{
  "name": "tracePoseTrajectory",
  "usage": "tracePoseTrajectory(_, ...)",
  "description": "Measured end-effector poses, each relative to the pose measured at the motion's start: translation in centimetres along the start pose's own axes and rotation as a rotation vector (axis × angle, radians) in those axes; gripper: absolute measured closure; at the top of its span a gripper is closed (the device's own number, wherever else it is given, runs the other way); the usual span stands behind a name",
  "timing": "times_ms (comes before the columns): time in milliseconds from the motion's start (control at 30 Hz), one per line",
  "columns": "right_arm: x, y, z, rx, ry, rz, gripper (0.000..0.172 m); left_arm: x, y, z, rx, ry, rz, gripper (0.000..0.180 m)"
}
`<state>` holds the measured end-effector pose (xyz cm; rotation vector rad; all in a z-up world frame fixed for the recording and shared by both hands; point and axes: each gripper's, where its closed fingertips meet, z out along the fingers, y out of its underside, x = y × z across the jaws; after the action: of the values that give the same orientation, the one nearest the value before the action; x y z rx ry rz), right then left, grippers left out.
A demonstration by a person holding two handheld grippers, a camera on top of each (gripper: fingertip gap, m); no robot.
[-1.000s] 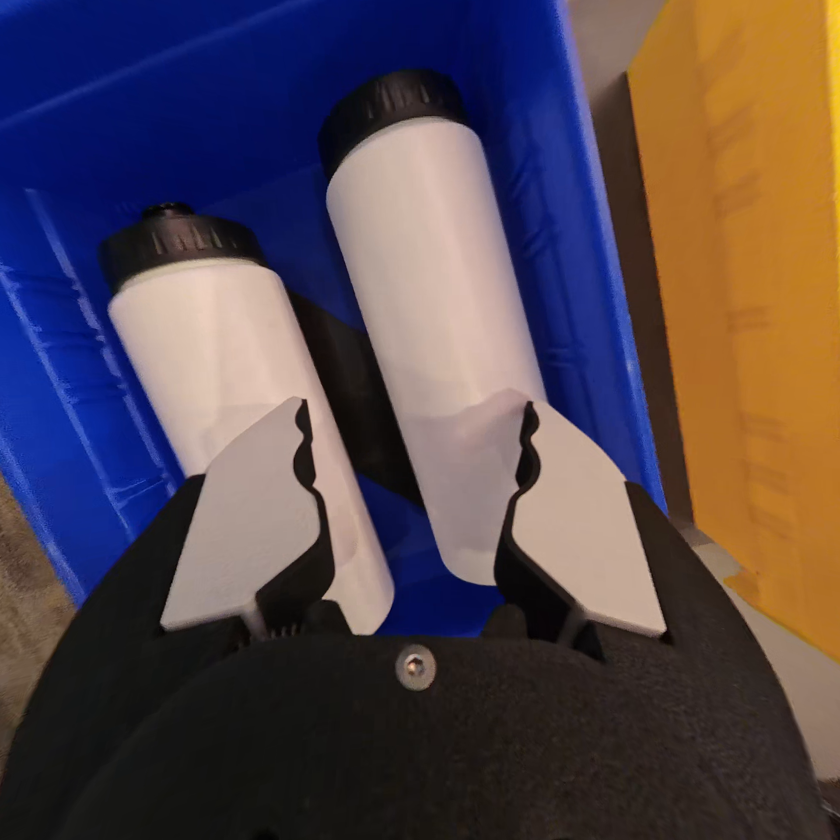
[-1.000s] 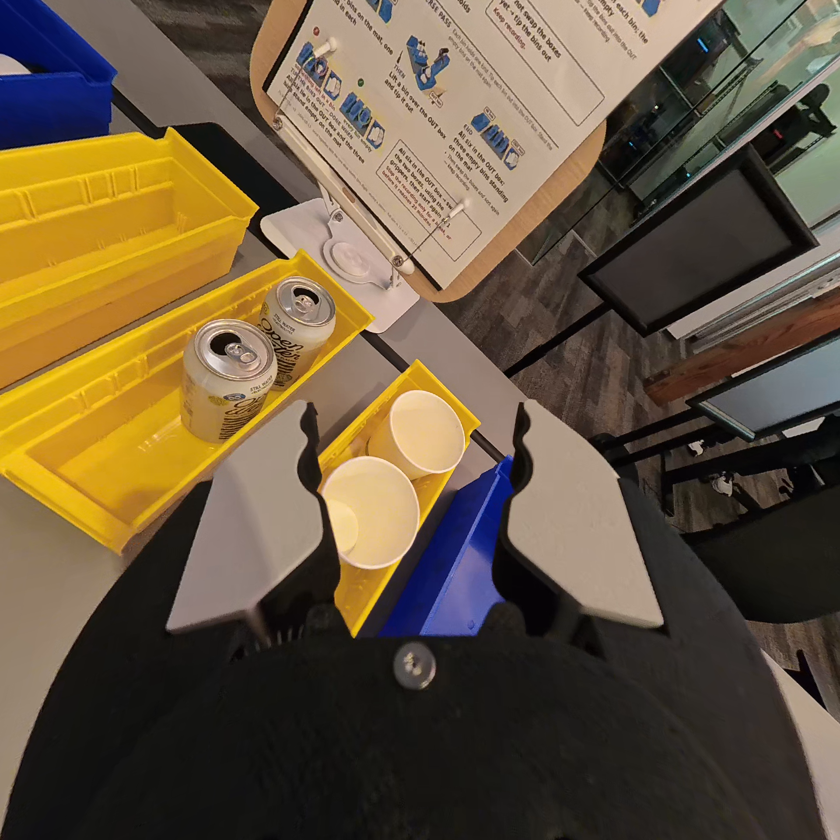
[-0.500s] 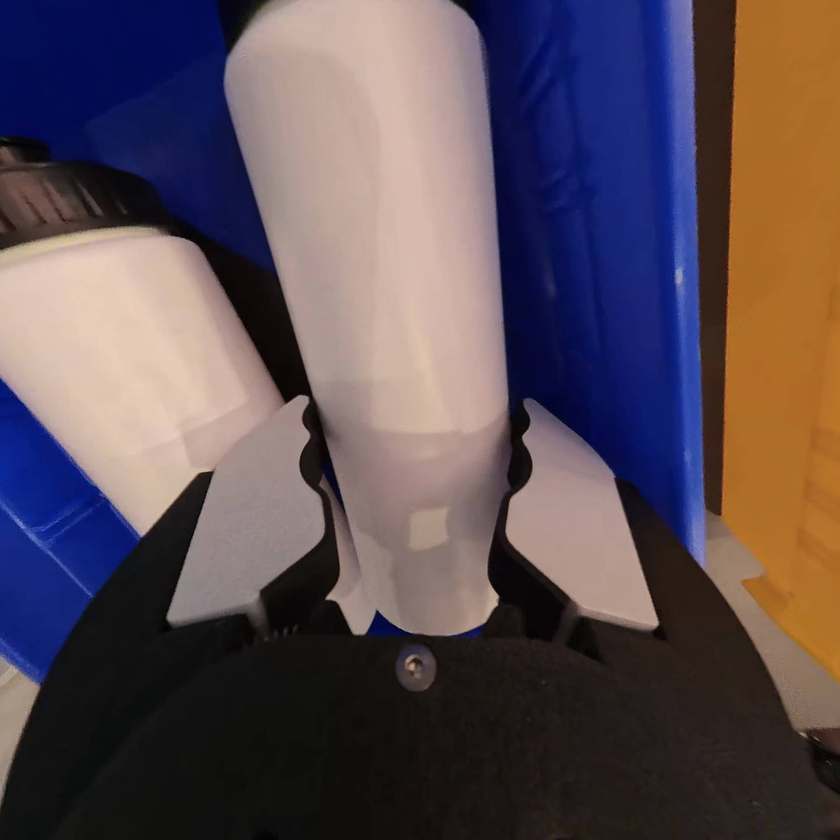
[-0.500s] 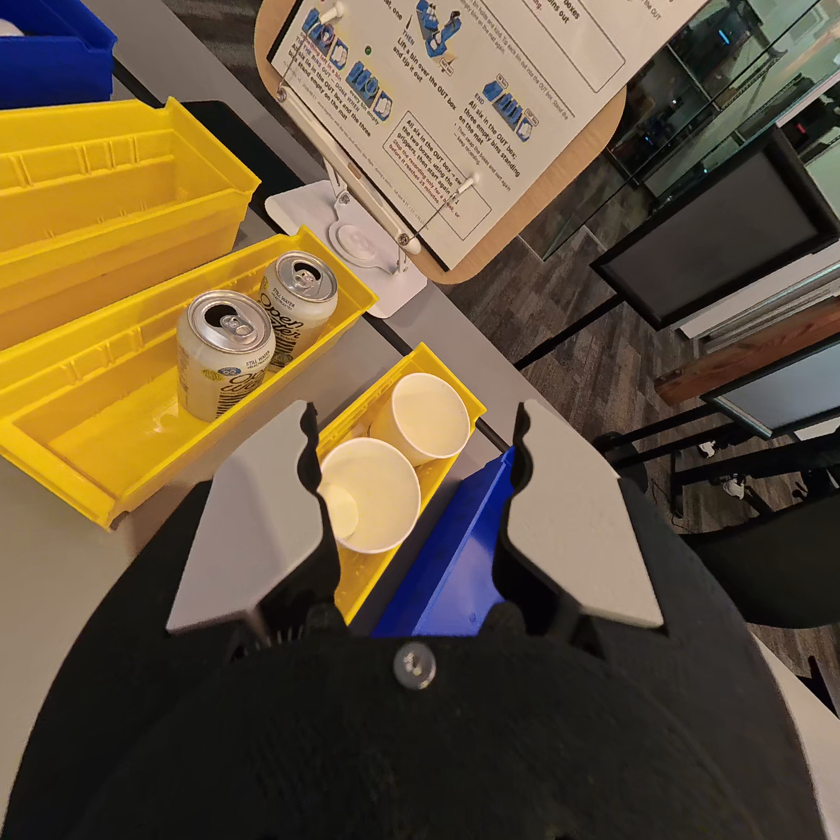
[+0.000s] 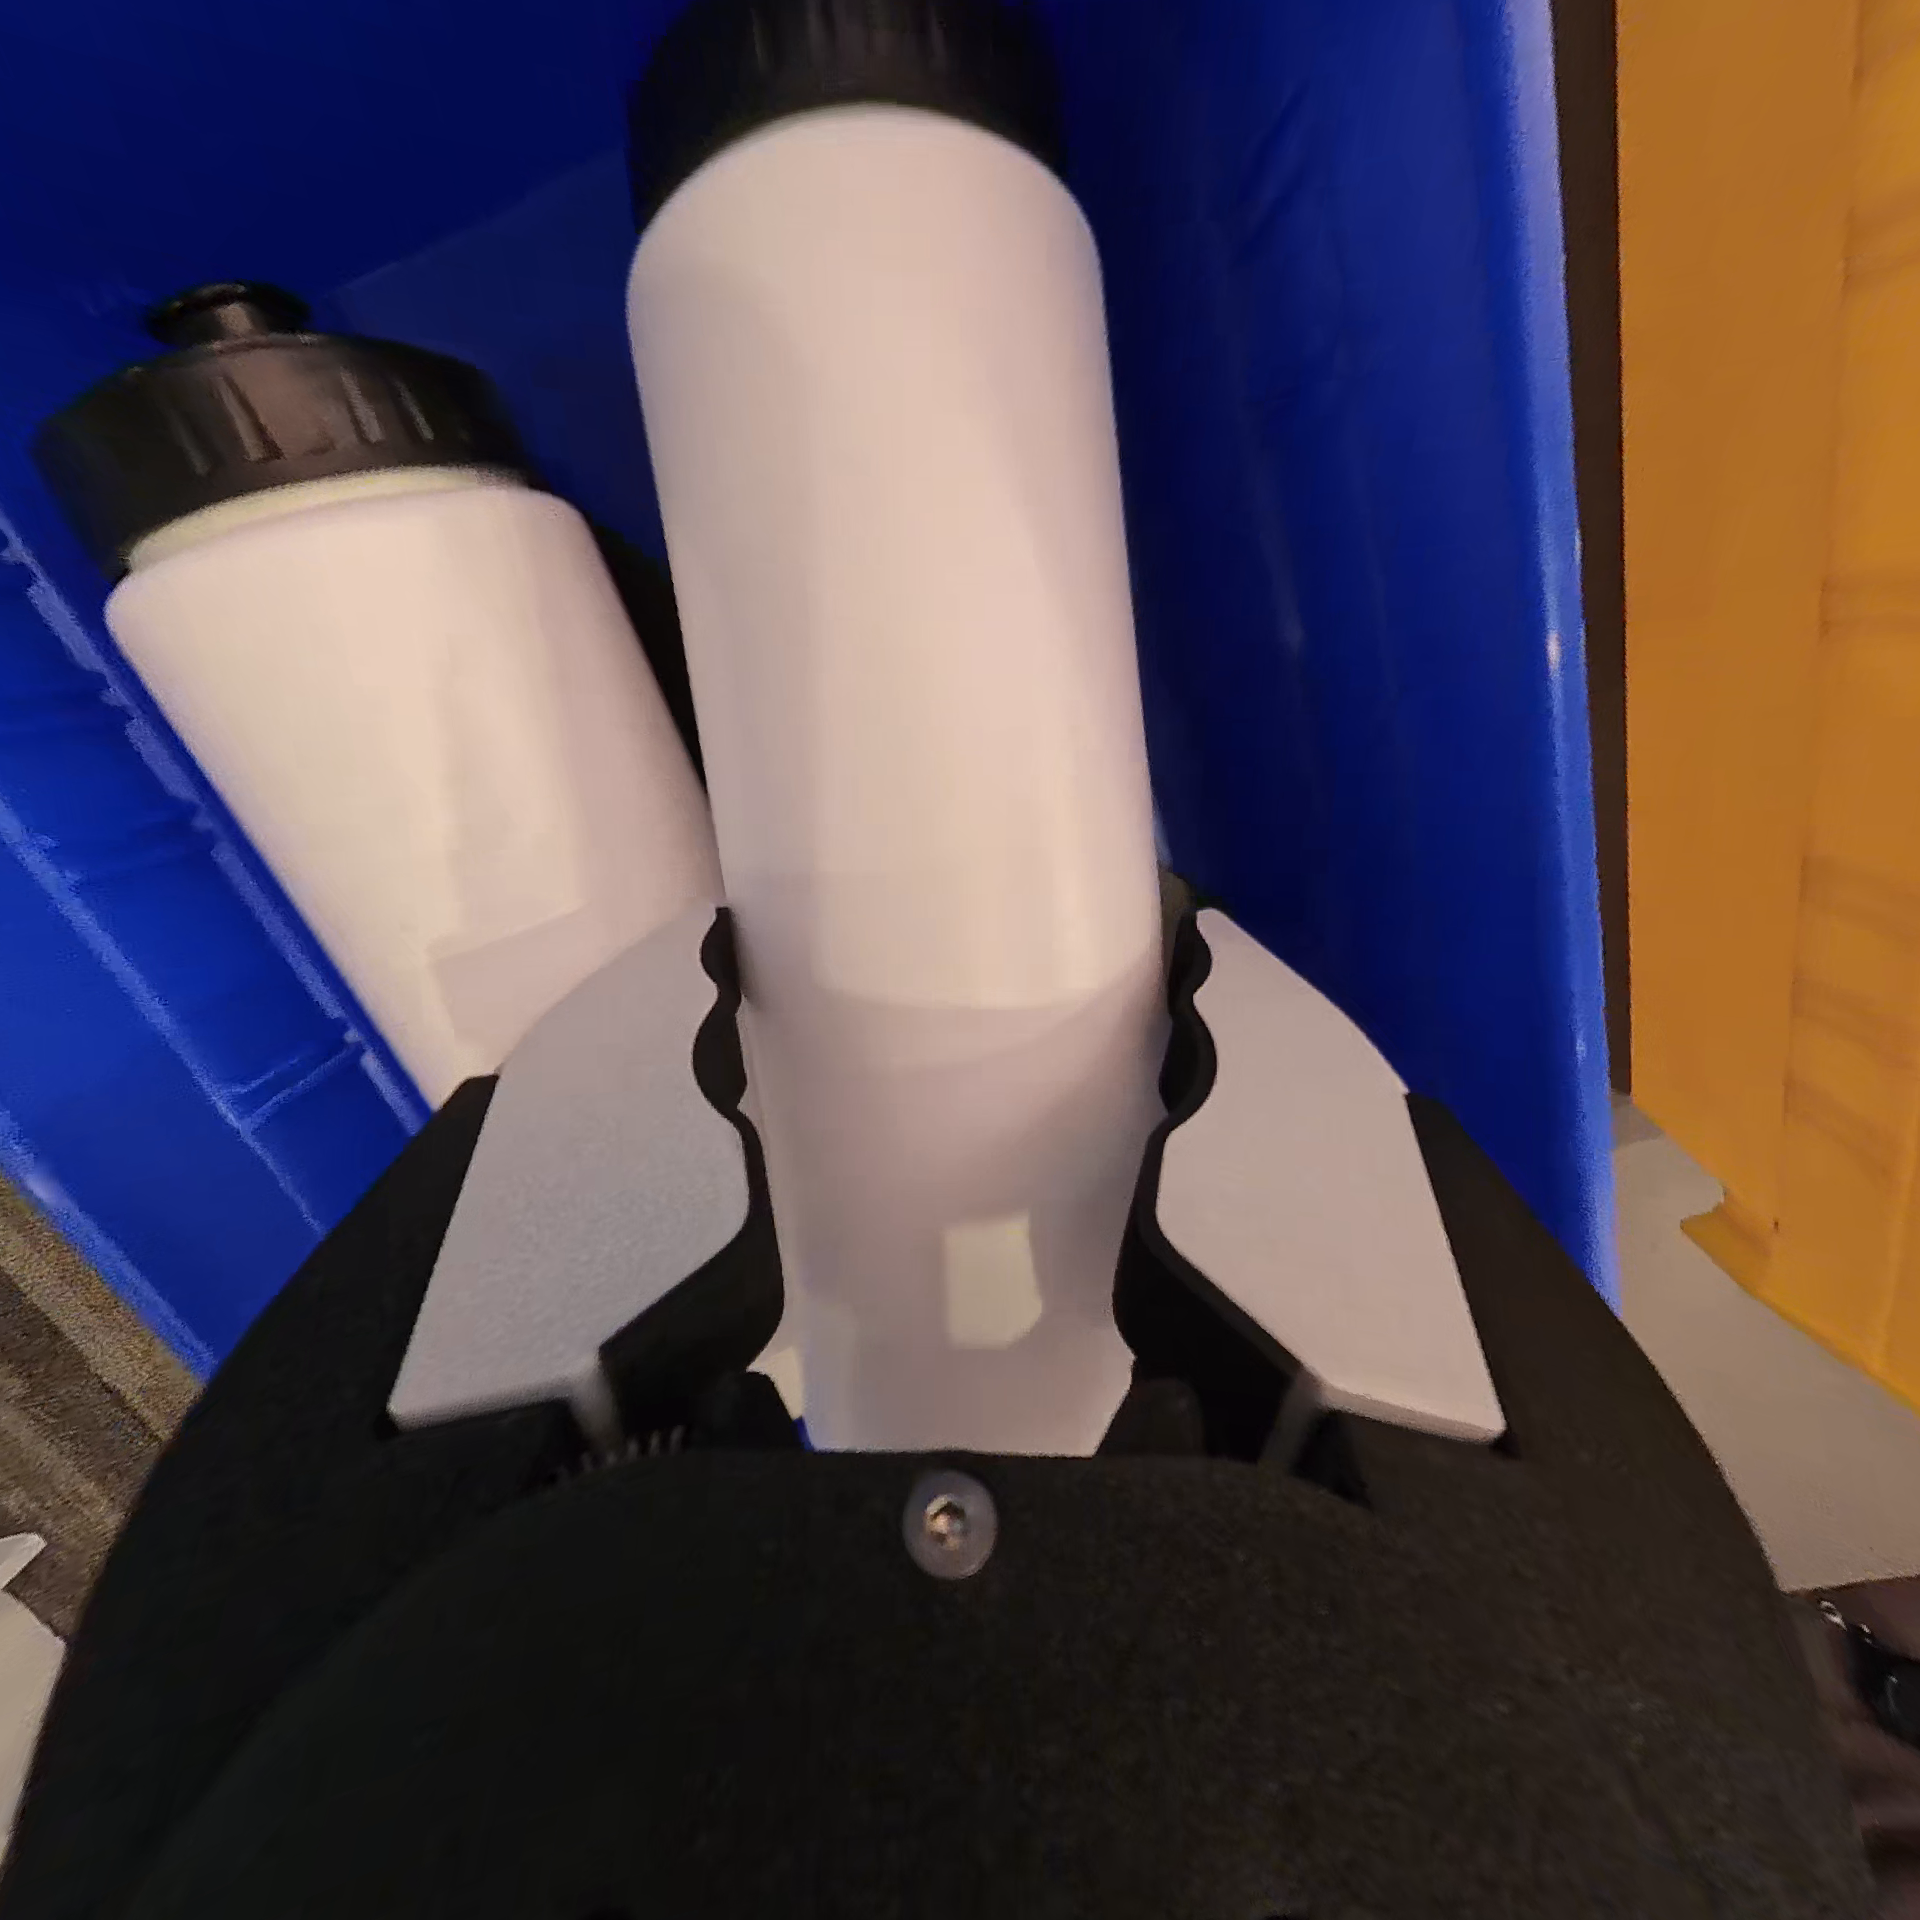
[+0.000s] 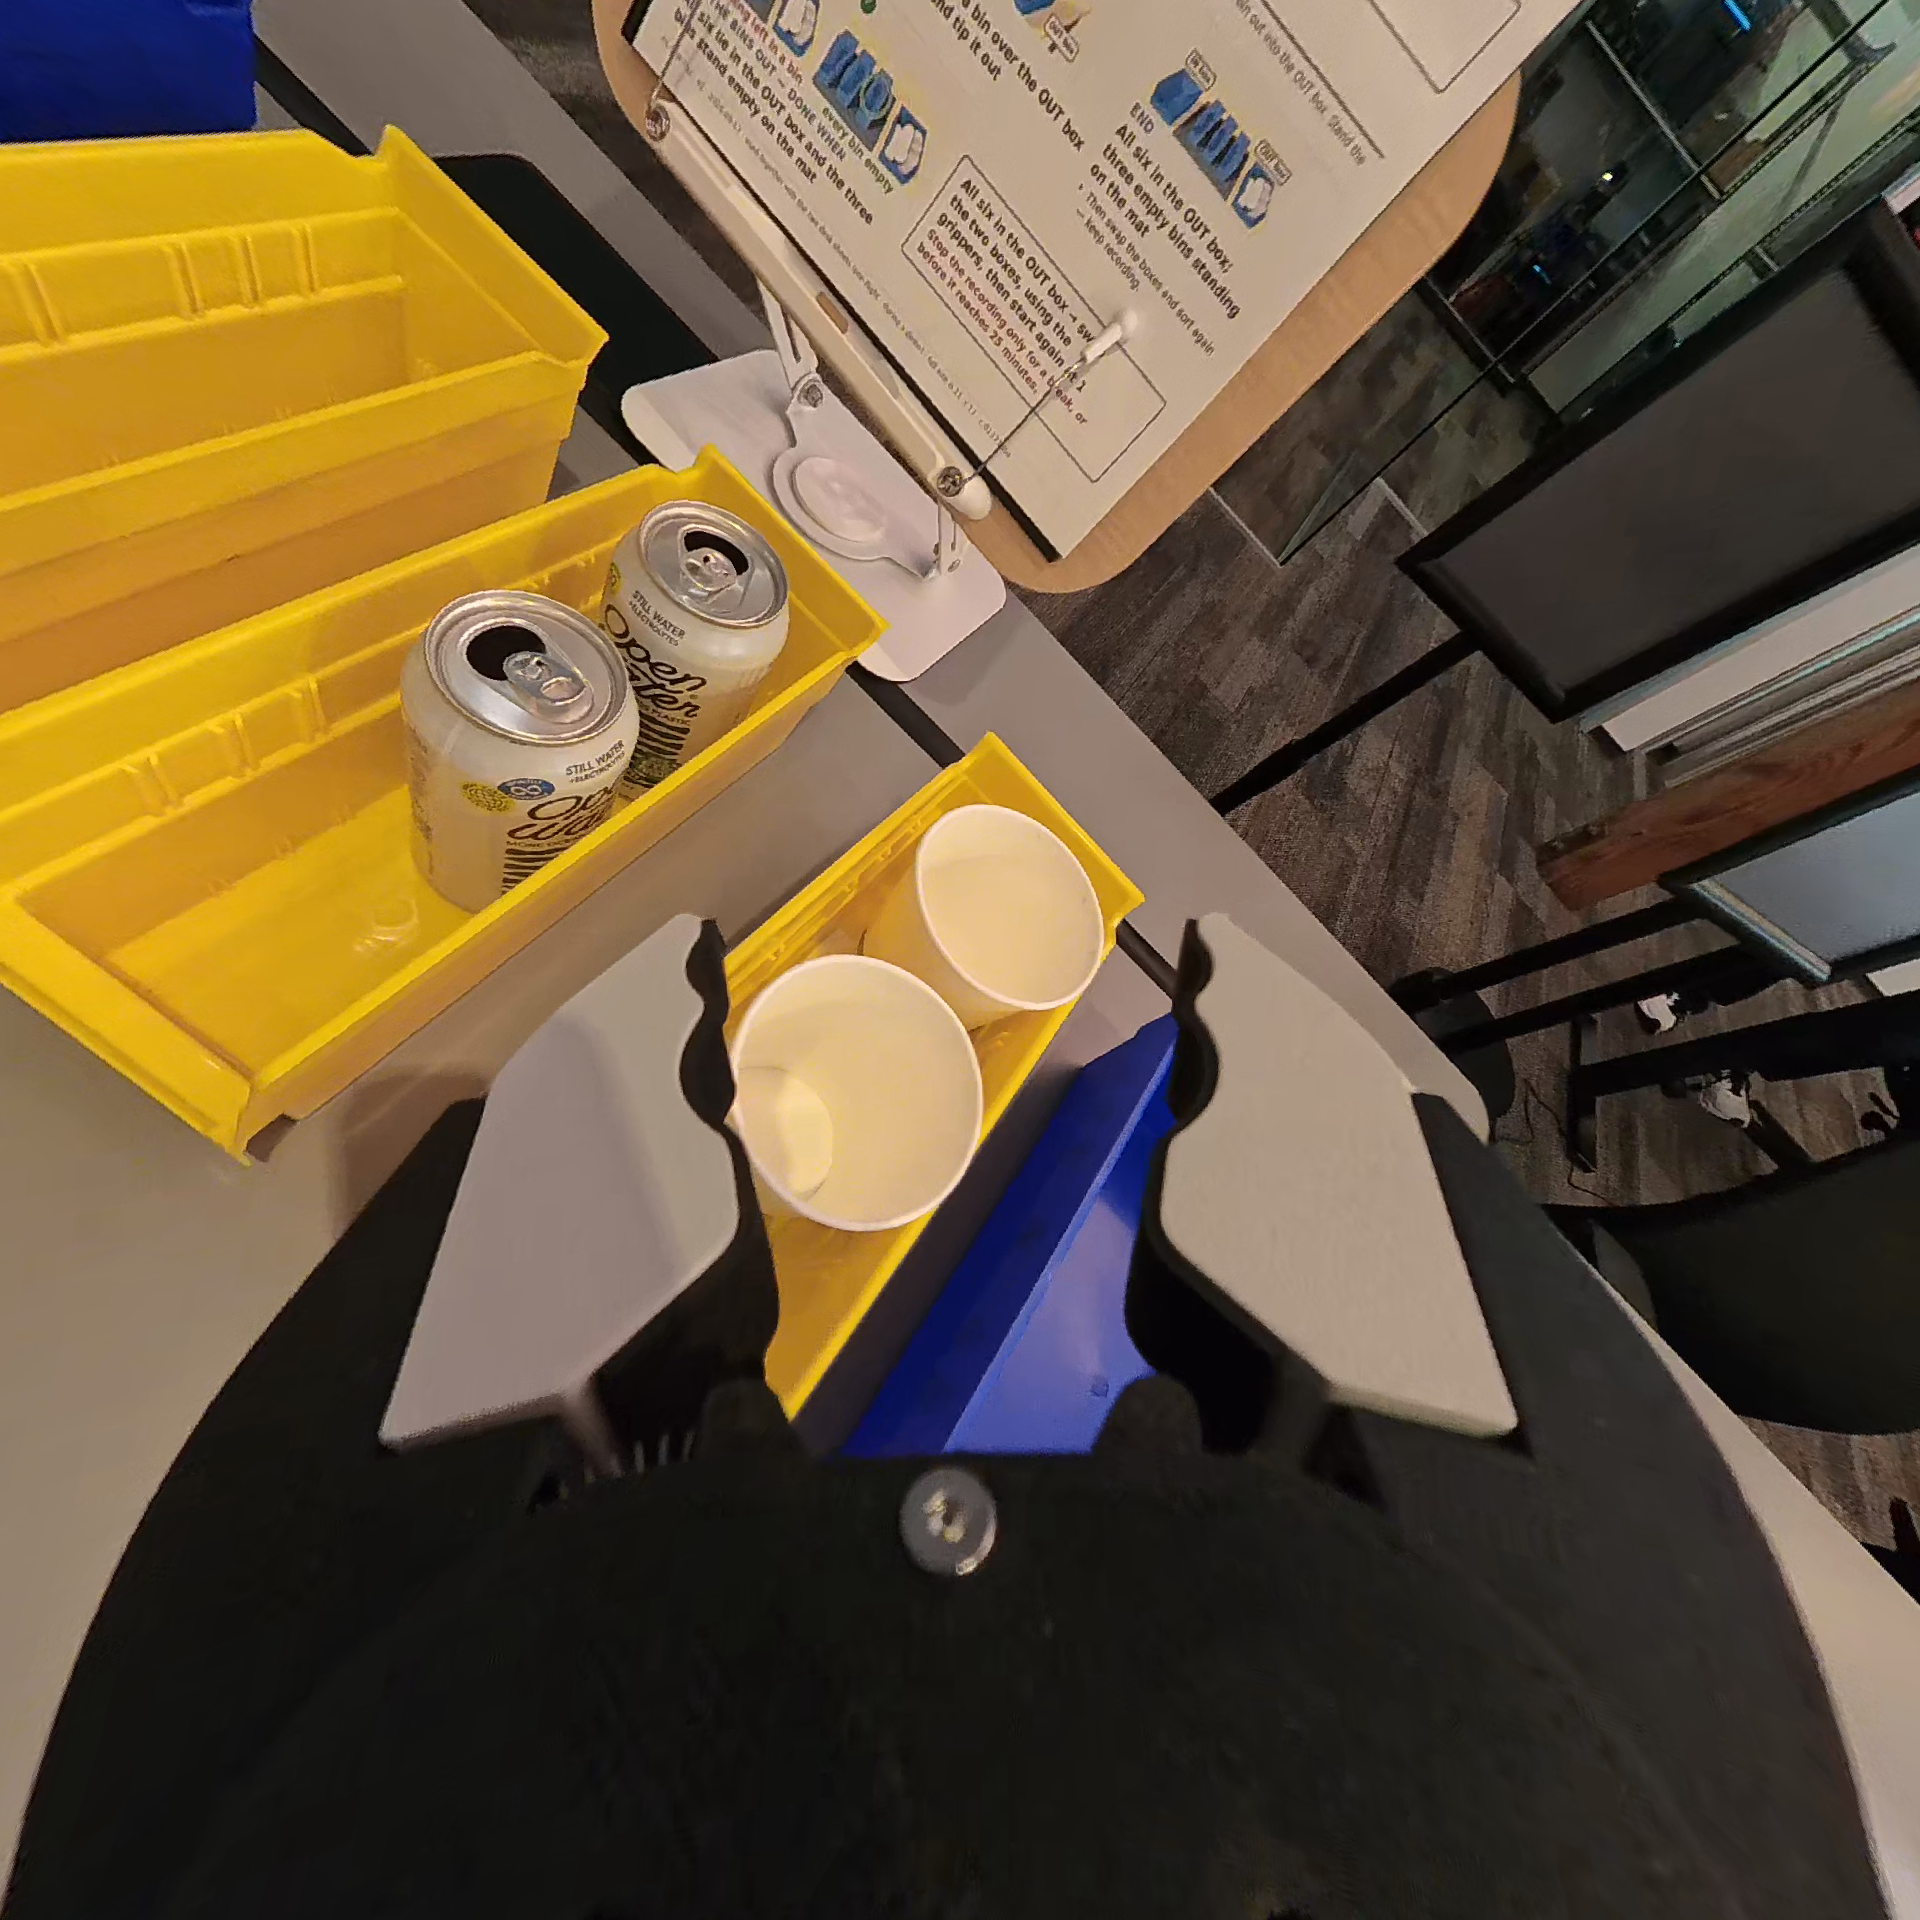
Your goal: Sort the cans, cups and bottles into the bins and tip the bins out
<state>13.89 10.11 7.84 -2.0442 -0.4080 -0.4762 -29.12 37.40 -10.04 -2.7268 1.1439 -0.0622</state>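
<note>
Bottles number two, both white with black caps, lying in the blue bin [image 5: 1351, 520]: the left bottle [image 5: 416, 748] rests free, and the right bottle [image 5: 894, 623] sits in the left claw [image 5: 956, 997], whose pads press its sides. In the right wrist view, three yellow bins stand on the grey surface [image 6: 135, 1299]: a far-left bin [image 6: 260, 395] with nothing showing inside, a middle bin [image 6: 156, 935] with two cans [image 6: 520, 748], and a small bin [image 6: 1039, 790] with two cups [image 6: 862, 1091]. The right claw [image 6: 945, 997] hangs above them, spread apart, gripping nothing. An instruction board [image 6: 1039, 208] stands far right.
</note>
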Motion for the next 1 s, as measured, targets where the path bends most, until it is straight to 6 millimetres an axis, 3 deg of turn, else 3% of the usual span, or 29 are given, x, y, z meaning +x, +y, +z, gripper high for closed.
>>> tracePoseTrajectory(333, -1.3, -0.2, 0.3, 0.001, -0.033, 0.001, 0.088, 0.4, 2.6, -2.0, -0.040, 0.070, 0.007, 0.101)
tracePoseTrajectory(633, -1.8, -0.4, -0.5, 0.002, -0.039, -0.025, 0.088, 2.3, 5.1, -1.9, -0.156, 0.088, 0.067, 0.101)
tracePoseTrajectory(1000, -2.2, 0.4, -0.6, -0.029, -0.049, -0.042, 0.088, 1.4, 3.0, -0.4, -0.153, -0.044, 0.114, 0.100)
